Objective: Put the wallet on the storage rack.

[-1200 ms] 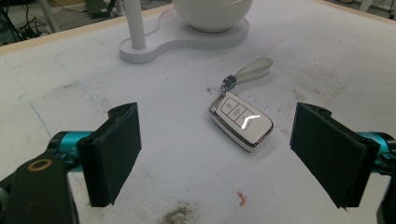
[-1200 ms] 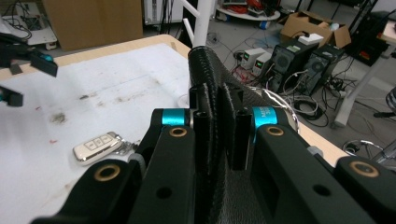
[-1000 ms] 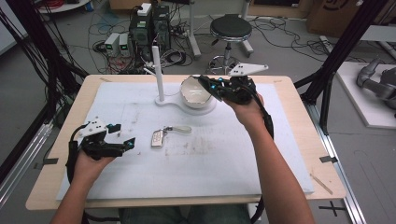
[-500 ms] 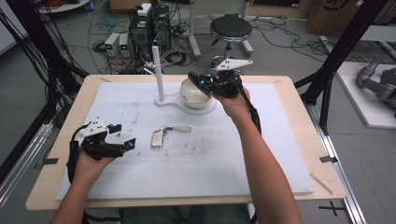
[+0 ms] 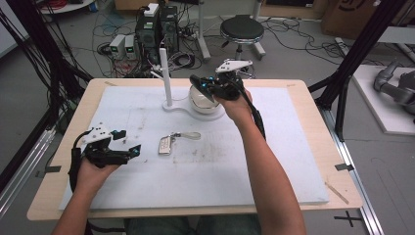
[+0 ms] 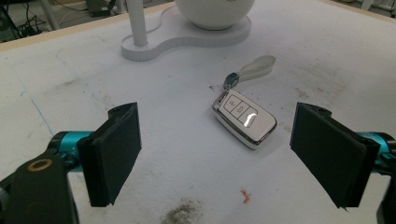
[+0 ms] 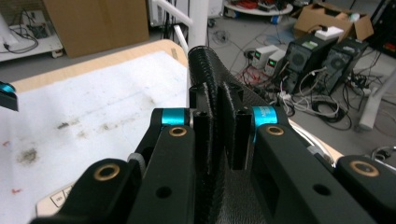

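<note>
Above the bowl (image 5: 203, 104) the right hand-held gripper (image 5: 204, 84) is clamped on a black woven strap (image 7: 210, 70). The strap looks light, limp and grippy, so it is best held near its end. The post (image 5: 165, 73) just beside the bowl could snag it. Nearer than the bowl on the desk (image 5: 293, 88) lies a key fob (image 5: 165, 145). The left hand-held gripper (image 5: 128, 143) waits beside the fob, jaws apart and empty.

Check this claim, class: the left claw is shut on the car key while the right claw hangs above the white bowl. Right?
Wrong in one respect: the left claw is open, with the car key lying untouched on the table, as the left gripper view shows. The right claw does hang above the white bowl.
</note>
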Tool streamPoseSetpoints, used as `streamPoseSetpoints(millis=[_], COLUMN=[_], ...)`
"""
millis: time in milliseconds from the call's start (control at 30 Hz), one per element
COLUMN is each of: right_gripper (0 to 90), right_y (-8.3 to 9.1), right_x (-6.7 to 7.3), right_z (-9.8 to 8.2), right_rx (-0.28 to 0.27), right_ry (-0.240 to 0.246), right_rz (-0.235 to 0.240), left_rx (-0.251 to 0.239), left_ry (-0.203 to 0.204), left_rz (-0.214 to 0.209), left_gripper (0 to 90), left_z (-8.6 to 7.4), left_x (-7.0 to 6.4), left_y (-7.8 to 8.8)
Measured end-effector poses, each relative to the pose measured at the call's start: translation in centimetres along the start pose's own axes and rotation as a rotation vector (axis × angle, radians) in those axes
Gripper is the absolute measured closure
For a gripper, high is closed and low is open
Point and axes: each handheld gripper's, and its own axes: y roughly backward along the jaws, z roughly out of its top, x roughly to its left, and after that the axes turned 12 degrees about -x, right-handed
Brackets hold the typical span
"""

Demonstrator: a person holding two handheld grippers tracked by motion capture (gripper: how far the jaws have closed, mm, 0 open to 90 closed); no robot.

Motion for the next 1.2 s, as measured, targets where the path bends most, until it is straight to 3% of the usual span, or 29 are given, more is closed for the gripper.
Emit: streamPoseSetpoints(millis=[267,567,933,967,1000,1033,1067,1100,1200], right_gripper=[84.5,84.5,81.8,68.6,68.6,58.1,58.1,50.1,46.0], right_y=[-0.8,-2.1,-3.8,-4.0,-4.0,-4.0,-4.0,-3.6,-2.6], right_x=[-0.6,-1.4,-1.9,-1.7,-1.7,-1.4,-1.4,-1.3,-1.4], right_z=[-0.6,-2.6,-4.4,-4.3,-4.3,-4.1,-4.1,-3.9,-3.8], right_rx=[0.000,0.069,0.104,0.108,0.108,0.119,0.119,0.136,0.118], right_ry=[-0.006,-0.034,-0.077,-0.068,-0.068,-0.060,-0.060,-0.055,-0.079], right_rz=[-0.007,-0.023,-0.049,-0.057,-0.057,-0.077,-0.077,-0.078,-0.073], left_rx=[0.004,0.011,0.014,0.014,0.014,0.018,0.018,0.014,0.009], left_ry=[0.001,-0.001,-0.007,-0.006,-0.006,-0.006,-0.006,-0.003,-0.007], left_rz=[-0.001,-0.003,-0.006,-0.006,-0.007,0.000,0.000,0.001,-0.001], left_gripper=[16.4,16.4,16.4,16.5,16.5,16.4,16.4,16.4,16.4], left_z=[-0.1,-0.2,-0.2,-0.2,-0.3,-0.3,-0.3,-0.2,-0.1], left_x=[0.0,-0.1,-0.1,-0.1,-0.1,0.0,0.0,0.0,0.0], left_y=[-0.1,-0.2,-0.1,-0.1,-0.1,0.0,0.0,0.0,0.0])
